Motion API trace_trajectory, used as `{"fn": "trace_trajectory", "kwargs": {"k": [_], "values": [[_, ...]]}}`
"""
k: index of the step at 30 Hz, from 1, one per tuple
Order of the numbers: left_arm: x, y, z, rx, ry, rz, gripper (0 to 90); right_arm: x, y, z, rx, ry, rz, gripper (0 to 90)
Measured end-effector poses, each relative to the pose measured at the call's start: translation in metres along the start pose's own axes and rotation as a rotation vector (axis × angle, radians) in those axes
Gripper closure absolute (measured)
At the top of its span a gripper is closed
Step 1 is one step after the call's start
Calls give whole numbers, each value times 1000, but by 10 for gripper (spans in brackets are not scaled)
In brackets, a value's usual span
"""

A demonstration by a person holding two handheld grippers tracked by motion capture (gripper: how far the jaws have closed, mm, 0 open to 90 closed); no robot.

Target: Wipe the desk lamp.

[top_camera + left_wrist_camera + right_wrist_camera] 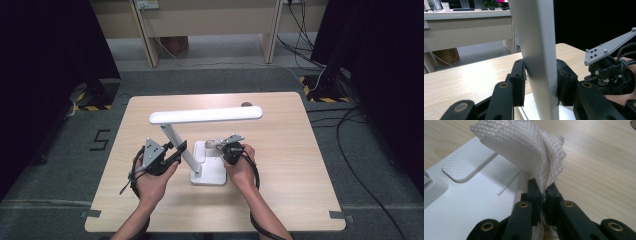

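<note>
A white desk lamp stands mid-table, its long head (pixel 206 115) level above a slanted arm (pixel 181 149) and a flat square base (pixel 210 172). My left gripper (pixel 178 150) is shut on the lamp arm (pixel 537 50), one black pad pressed on each side. My right gripper (pixel 223 146) is at the base's right side, shut on a white waffle-textured cloth (pixel 524 150). The cloth bunches up past the jaws and lies over the white base (pixel 461 205) and its ribbed panel (pixel 466 165).
The wooden table (pixel 280 165) has bare room left and right of the lamp. A small dark round object (pixel 246 104) sits at the far edge. Cables (pixel 350 130) run over the grey floor on the right; wooden desk legs (pixel 150 45) stand beyond.
</note>
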State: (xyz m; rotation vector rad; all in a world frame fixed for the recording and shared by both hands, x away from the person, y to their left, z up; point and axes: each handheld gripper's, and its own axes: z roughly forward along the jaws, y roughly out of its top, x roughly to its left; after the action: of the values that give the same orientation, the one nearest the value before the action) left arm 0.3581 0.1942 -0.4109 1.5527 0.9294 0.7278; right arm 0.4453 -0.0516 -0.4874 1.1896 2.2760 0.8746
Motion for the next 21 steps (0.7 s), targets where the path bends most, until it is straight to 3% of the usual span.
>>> {"fn": "trace_trajectory", "kwargs": {"k": [11,21], "values": [[0,0,0,3,0,5,631,-10,6,-7,-22,-20,32,855],[1,1,0,9,-4,11,629,-1,35,-2,-91,32,38,854]]}}
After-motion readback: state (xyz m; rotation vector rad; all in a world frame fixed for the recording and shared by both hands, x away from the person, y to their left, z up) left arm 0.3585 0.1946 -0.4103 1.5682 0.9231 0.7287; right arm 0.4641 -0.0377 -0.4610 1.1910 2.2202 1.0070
